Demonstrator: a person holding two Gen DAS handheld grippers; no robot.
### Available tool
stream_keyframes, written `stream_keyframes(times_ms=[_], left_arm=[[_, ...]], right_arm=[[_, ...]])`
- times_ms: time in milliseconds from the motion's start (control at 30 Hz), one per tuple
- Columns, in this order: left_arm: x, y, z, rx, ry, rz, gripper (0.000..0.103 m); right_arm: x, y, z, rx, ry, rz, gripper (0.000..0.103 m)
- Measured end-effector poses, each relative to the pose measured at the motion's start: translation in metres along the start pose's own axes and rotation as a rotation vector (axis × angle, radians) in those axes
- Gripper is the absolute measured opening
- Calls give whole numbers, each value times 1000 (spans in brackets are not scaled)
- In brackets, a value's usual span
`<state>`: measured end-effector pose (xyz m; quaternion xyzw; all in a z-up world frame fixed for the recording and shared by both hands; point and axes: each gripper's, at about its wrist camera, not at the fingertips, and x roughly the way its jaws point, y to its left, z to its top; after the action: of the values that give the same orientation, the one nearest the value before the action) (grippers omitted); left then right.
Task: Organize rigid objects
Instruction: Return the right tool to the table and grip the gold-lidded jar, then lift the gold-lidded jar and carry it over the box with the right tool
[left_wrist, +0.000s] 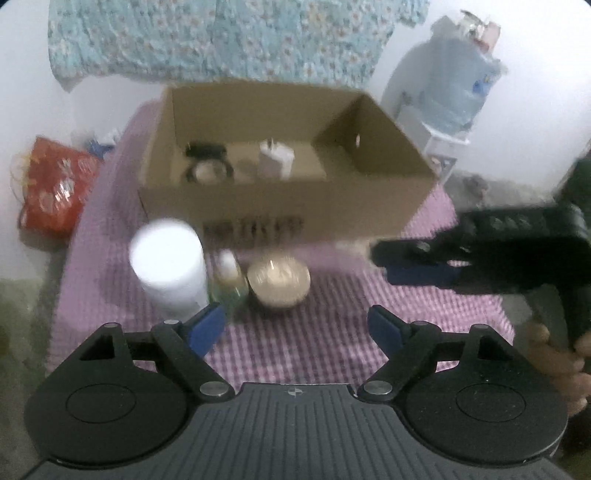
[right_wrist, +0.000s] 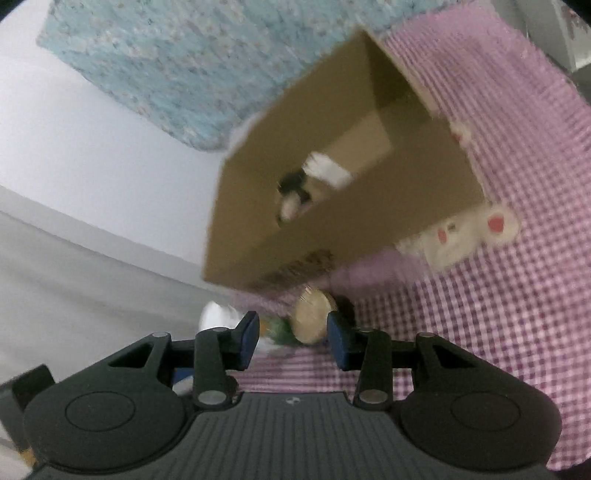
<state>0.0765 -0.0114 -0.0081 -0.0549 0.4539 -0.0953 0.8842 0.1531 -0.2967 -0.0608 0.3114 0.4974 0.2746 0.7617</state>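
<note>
Both grippers' fingers apart and empty over pink checked cloth (left_wrist: 295, 343), cardboard box (left_wrist: 280, 206) beyond.

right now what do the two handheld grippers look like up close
Both are the same build. The left gripper and the right gripper each have two blue finger pads on black linkage arms with silver pivot pins, two round black discs, and a ribbed dark grey body with a small cross mark at its front edge. No cables show. A bare hand grips the right one's handle; no sleeve shows.
</note>
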Motion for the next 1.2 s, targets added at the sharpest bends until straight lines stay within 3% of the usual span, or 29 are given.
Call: stream_keyframes(times_ms=[167,300,700,933,1200], left_arm=[[34,-5,-19,29,-3,17,79],[58,-4,-22,22,13,9,65],[91,-4,-20,5,-23,50,63],[92,-12,-18,34,-23,38,63],[94,-48,-24,140,4,-66,63]], right_arm=[[37,-8,-2,-1,53,-39,43],[59,-5,8,-34,66,-57,43],[99,-8,28,-71,106,-42,43],[90,-13,24,-56,123,-44,44],[53,-35,9,21,68,-97,44]])
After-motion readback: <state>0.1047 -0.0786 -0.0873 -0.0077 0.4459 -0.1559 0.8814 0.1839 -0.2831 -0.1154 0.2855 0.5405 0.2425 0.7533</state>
